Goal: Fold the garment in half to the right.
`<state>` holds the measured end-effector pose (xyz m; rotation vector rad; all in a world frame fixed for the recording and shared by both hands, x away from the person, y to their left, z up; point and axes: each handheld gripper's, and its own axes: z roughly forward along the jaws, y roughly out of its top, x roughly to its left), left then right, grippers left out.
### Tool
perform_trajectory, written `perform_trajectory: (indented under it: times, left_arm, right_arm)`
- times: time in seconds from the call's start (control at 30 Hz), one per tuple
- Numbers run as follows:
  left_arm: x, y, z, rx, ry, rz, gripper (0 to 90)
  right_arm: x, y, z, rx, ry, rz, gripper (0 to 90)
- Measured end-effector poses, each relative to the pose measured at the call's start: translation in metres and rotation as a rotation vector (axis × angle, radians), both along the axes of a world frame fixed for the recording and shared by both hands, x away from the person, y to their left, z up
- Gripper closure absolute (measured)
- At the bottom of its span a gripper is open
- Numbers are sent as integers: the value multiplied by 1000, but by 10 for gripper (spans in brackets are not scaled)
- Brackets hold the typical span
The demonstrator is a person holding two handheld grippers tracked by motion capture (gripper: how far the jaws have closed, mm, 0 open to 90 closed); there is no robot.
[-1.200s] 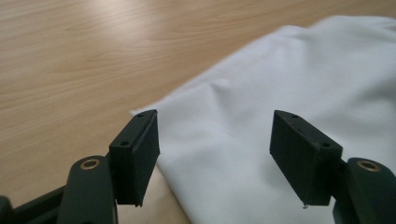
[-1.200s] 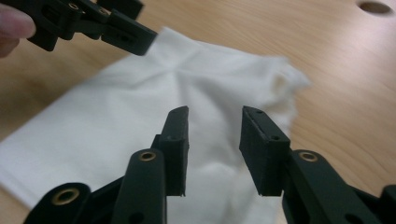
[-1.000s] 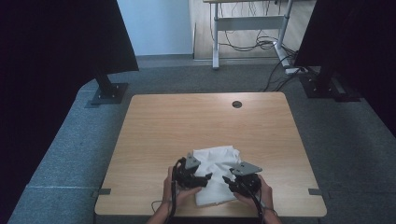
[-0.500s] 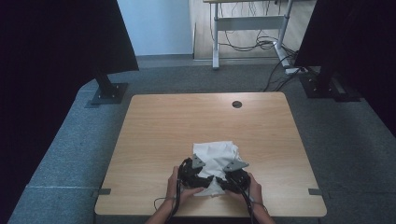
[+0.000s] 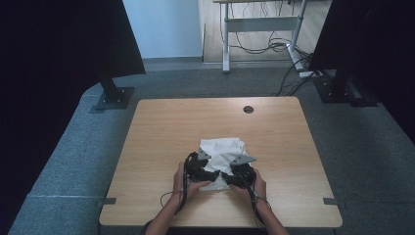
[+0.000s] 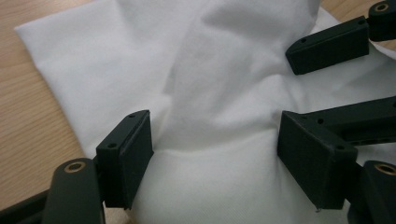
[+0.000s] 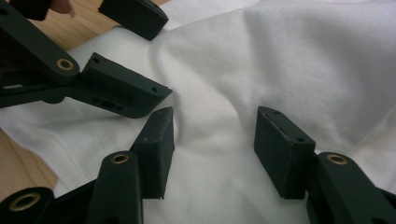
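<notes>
A crumpled white cloth (image 5: 222, 149) lies on the near middle of the wooden table (image 5: 161, 127). My left gripper (image 5: 208, 172) and right gripper (image 5: 230, 175) meet at the cloth's near edge, pointing toward each other. In the left gripper view the left gripper (image 6: 219, 161) stands open, with a raised fold of cloth (image 6: 224, 93) between its jaws. The right gripper (image 7: 219, 149) is open too, over a ridge of cloth (image 7: 289, 65). Each gripper's jaws reach almost to the other's.
A round cable hole (image 5: 248, 109) sits at the table's far edge. Dark panels on black stands flank the table, with bases at the left (image 5: 113, 98) and the right (image 5: 342, 93). Bare wood surrounds the cloth on all sides.
Both grippers have moved inward from the cloth's sides to meet at its near middle. The cloth has bunched narrower.
</notes>
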<state>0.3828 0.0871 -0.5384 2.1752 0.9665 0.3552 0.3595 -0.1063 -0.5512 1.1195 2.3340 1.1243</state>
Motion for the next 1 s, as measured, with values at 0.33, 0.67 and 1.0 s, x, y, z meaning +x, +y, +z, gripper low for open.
perform_trajectory:
  times: [0.33, 0.67, 1.0]
  left_arm:
    - [-54, 28, 29, -45, -112, -14, 241]
    - [-105, 55, 13, -30, -97, -36, 220]
    - [-109, 63, -5, -1, -49, -19, 215]
  right_arm:
    - [-52, -14, 17, 53, -111, 15, 420]
    - [-105, -59, 9, 80, -81, -11, 360]
    - [-114, -74, 4, 91, -59, -49, 318]
